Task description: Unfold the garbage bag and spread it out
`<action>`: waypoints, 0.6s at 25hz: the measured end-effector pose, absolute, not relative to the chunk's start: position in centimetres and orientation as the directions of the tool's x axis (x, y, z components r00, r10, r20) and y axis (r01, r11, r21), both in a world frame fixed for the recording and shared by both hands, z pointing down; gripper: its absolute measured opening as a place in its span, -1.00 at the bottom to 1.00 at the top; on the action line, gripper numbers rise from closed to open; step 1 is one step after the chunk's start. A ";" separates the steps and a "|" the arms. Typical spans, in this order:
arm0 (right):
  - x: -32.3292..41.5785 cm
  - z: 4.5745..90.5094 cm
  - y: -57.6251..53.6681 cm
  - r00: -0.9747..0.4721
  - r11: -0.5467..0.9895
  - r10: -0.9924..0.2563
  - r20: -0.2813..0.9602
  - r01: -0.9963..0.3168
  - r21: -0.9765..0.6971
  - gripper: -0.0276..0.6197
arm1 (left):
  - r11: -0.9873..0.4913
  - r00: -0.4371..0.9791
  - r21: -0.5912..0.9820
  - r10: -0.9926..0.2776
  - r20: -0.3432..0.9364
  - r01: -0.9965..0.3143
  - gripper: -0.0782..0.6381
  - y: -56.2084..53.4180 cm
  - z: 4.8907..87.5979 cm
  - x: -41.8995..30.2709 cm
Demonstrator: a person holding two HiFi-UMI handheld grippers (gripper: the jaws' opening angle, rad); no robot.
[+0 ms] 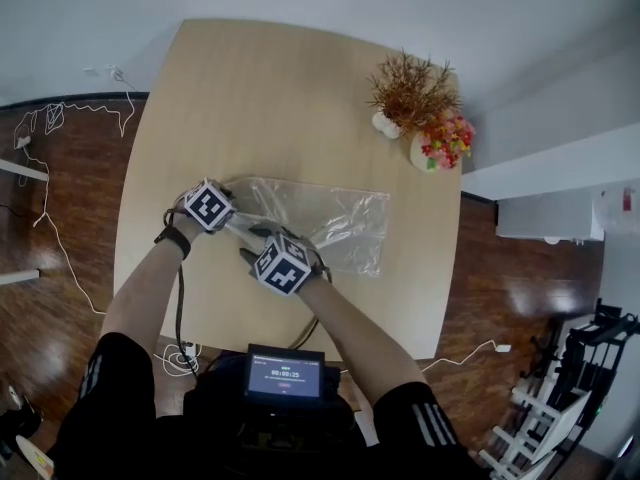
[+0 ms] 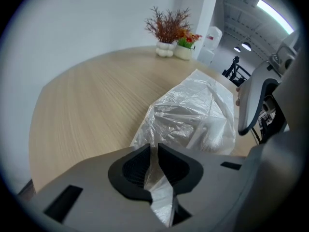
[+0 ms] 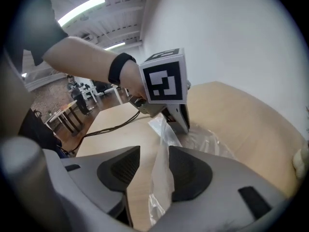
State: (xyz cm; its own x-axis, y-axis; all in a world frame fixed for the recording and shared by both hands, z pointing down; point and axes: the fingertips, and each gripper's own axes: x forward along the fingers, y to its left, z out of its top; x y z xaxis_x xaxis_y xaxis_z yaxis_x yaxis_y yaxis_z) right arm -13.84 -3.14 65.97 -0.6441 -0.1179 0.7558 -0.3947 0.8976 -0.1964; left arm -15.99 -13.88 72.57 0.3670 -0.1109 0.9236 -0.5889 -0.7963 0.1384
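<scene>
Head view, one garbage bag, one table

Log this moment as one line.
left gripper: shut on garbage bag | right gripper: open, film between jaws | garbage bag: lies wrinkled on table

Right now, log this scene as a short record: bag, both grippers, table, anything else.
bag: clear, crumpled, lying on the table, near end lifted
left gripper: shut on a fold of the bag
right gripper: open, bag film between the jaws, not pinched
table: light wood
other: dry plant and flowers at the table's far right edge
</scene>
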 end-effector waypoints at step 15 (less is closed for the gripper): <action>-17.7 71.5 -4.2 -0.522 0.948 -0.124 0.844 -0.314 -0.054 -0.82 | -0.789 0.382 0.157 -0.105 0.918 -0.594 -0.62 -13.8 72.5 -16.2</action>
